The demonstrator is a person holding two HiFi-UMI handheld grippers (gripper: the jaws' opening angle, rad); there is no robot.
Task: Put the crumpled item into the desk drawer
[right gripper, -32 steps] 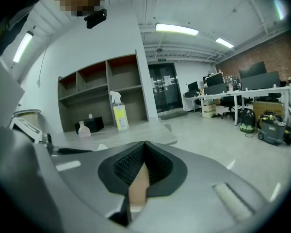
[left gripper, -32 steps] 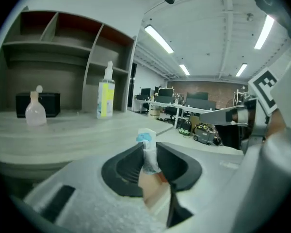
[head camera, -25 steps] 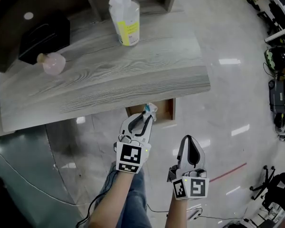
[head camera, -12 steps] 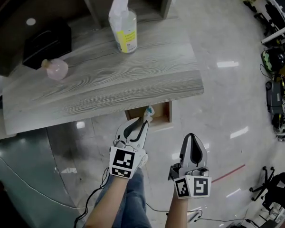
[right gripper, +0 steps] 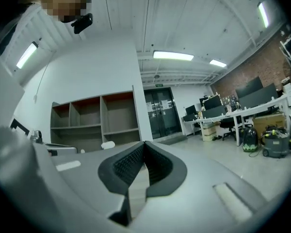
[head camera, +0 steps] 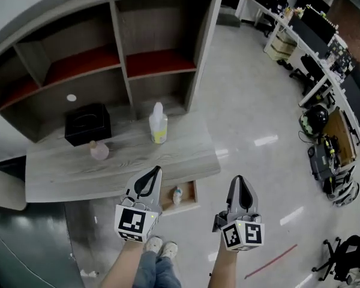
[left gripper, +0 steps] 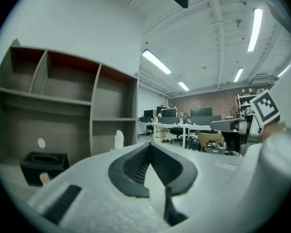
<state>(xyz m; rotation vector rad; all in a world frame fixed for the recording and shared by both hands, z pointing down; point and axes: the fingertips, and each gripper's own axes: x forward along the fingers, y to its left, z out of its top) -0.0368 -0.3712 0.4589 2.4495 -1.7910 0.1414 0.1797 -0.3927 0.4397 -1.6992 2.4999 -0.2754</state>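
The crumpled item [head camera: 177, 195], a small white and blue wad, lies in the open desk drawer [head camera: 192, 198] under the front edge of the grey wooden desk [head camera: 66, 173]. My left gripper [head camera: 155, 171] hovers above and to the left of the drawer, jaws shut with nothing between them. In the left gripper view the left gripper [left gripper: 149, 145] shows its pads pressed together. My right gripper [head camera: 238, 179] is held to the right of the drawer, over the floor, also shut and empty. The right gripper [right gripper: 144, 143] in its own view points at the room with its jaws together.
On the desk stand a black tissue box [head camera: 87, 123], a small pink bottle [head camera: 99, 150] and a white bottle with a yellow label [head camera: 158, 125]. A shelving unit [head camera: 126, 53] rises behind. Office desks and gear [head camera: 315, 53] line the right side. The person's shoes [head camera: 160, 246] are below.
The left gripper has let go of the crumpled item, which now lies in the drawer, and has drawn back with jaws shut. The view has pulled up and away from the desk.
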